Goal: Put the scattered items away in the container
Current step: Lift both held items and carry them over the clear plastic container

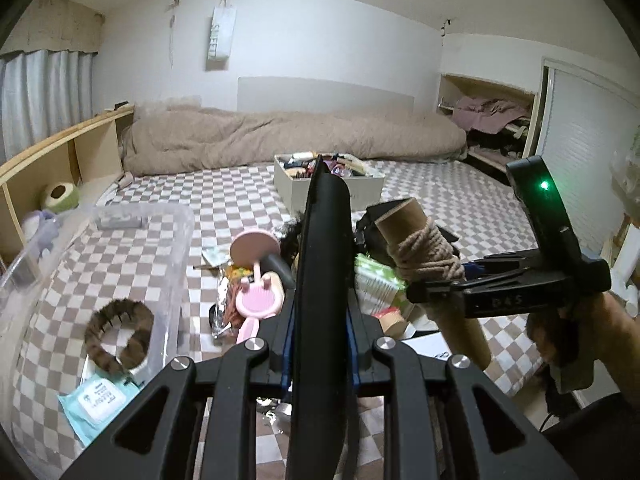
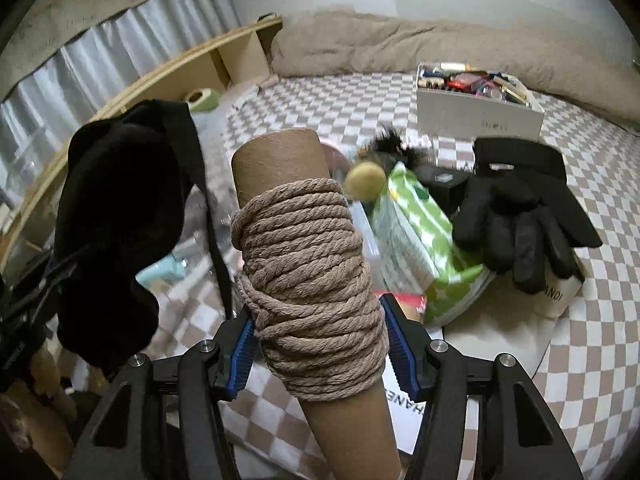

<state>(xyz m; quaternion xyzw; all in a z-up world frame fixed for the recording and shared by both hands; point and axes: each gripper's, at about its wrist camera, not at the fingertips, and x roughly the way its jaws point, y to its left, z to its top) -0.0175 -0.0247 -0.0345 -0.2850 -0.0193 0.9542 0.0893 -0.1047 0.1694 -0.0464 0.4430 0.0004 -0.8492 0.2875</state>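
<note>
Right gripper point(image 2: 318, 354) has its jaws clenched on a brown cardboard tube wrapped in beige rope point(image 2: 308, 264), blue pads biting into the coil, tube held up off the bed at centre frame. Left gripper point(image 1: 320, 208) has its jaws squeezed on a flat black fabric item point(image 1: 322, 280), which in the right wrist view hangs as a dark floppy shape at left.

So two items are in hand and neither is in yet. The clear plastic bin point(image 1: 176, 240) at lower left of the left view already holds a furry brown hair band point(image 1: 120, 334) and a teal wipes pack point(image 1: 98, 398).

Still lots left, I'd say: pink brush and mirror point(image 1: 256, 280), green tissue pack point(image 2: 420, 236), black gloves point(image 2: 520, 216), all piled mid-bed on the checkered bed sheet point(image 2: 580, 360).
</note>
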